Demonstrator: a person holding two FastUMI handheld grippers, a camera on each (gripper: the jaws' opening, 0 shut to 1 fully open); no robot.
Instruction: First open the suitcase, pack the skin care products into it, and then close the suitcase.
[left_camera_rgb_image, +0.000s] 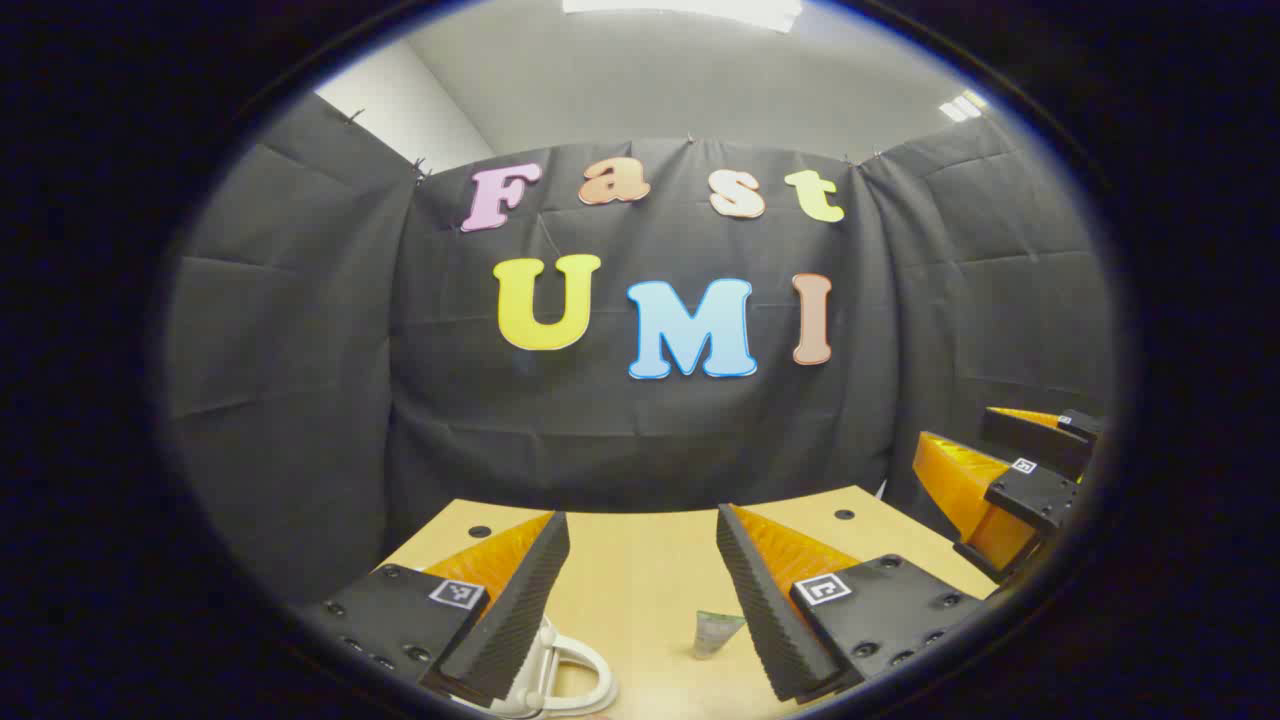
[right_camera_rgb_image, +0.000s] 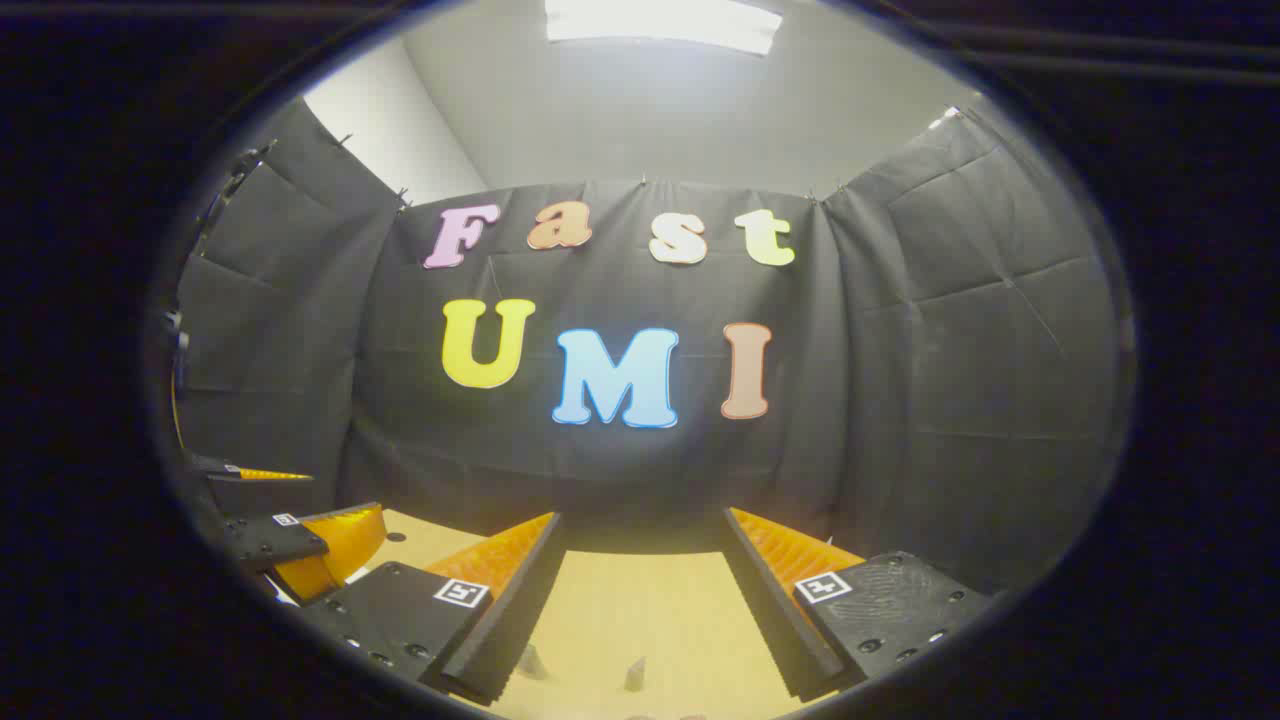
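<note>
My left gripper (left_camera_rgb_image: 640, 520) stands open above the tan table (left_camera_rgb_image: 640, 560), with nothing between its fingers. Below its gap a small pale green tube (left_camera_rgb_image: 716, 632) stands on the table. Under the left finger lies a white looped handle (left_camera_rgb_image: 572, 672); what it belongs to is hidden. In the left gripper view my right gripper (left_camera_rgb_image: 985, 445) hovers at the far right edge. My right gripper (right_camera_rgb_image: 642, 522) is open too, and empty. Two small tips of products (right_camera_rgb_image: 634, 676) poke up under it. My left gripper (right_camera_rgb_image: 300, 505) shows at the far left in the right gripper view.
Black cloth walls close the booth behind the table's far edge (left_camera_rgb_image: 660, 500) and at both sides. Two small dark holes (left_camera_rgb_image: 844, 514) sit near the table's back corners. Bare tabletop (right_camera_rgb_image: 640, 610) lies ahead of the right gripper.
</note>
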